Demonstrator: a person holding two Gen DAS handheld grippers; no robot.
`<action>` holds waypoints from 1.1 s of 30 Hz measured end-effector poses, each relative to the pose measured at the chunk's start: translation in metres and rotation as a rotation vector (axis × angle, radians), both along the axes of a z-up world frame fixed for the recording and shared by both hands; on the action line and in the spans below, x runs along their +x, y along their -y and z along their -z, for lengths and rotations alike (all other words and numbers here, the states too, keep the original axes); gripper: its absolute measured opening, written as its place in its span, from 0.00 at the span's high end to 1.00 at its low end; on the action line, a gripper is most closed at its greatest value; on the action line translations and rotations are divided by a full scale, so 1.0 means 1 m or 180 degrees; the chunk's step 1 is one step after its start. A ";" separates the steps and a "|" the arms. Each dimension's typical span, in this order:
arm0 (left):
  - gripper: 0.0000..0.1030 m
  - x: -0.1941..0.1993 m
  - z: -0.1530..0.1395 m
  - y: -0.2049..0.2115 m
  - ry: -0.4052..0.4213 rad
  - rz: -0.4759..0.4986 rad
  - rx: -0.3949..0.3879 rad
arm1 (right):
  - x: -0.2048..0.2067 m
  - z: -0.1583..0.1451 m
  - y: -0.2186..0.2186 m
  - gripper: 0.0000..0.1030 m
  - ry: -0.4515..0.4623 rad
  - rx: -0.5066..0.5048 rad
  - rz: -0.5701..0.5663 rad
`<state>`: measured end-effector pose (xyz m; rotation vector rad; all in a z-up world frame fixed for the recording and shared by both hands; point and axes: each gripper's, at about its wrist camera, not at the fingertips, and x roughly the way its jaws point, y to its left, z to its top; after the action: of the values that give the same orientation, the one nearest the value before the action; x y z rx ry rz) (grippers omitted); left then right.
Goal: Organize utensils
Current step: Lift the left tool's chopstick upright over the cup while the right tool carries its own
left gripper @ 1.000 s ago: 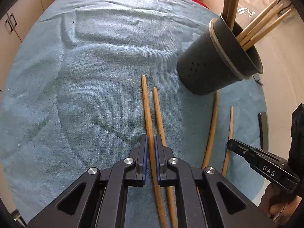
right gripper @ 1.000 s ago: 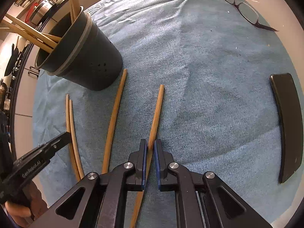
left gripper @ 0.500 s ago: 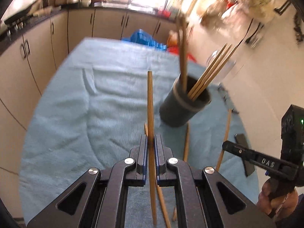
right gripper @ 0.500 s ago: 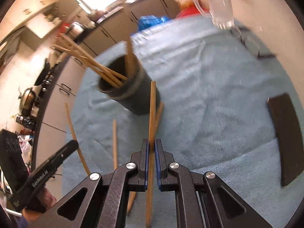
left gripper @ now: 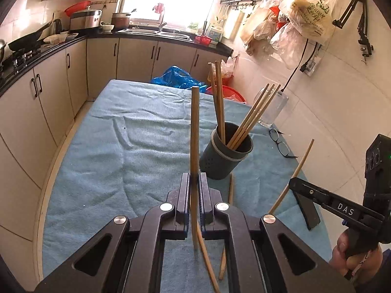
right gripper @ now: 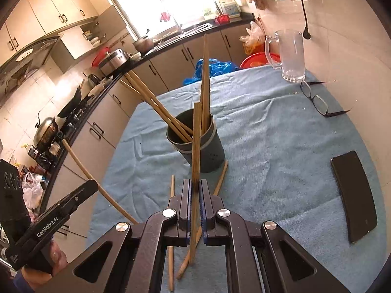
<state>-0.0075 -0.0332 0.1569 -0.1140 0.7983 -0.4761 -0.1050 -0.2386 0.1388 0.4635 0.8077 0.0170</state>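
Left claw (left gripper: pixel 194 183) pinches one wooden chopstick (left gripper: pixel 194 131), raised above the tabletop (left gripper: pixel 97 161); right claw (right gripper: pixel 194 190) pinches a second chopstick (right gripper: pixel 196 141). Both stand before the dark holder (right gripper: pixel 210 156) of chopsticks. Loose chopsticks (right gripper: pixel 171 219) lie on the blue cloth; glasses (right gripper: pixel 317 100) and phone (right gripper: pixel 354 195) lie right.

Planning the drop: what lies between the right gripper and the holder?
Right wrist view: only blue cloth and two loose chopsticks before the holder.
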 end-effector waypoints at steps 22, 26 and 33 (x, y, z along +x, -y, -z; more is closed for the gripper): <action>0.94 -0.001 -0.027 -0.005 0.0205 0.0005 -0.0044 | -0.005 -0.035 0.020 0.95 0.0289 0.0006 0.0247; 0.94 0.001 -0.032 -0.002 0.0209 0.0008 -0.0062 | -0.006 -0.041 0.028 0.95 0.0340 0.0038 0.0290; 0.94 0.006 -0.038 0.004 0.0210 0.0025 -0.0085 | -0.007 -0.049 0.038 0.95 0.0377 0.0088 0.0318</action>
<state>-0.0019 -0.0373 0.1945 -0.1194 0.7281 -0.4958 -0.1118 -0.2762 0.1883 0.5236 0.6682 -0.0369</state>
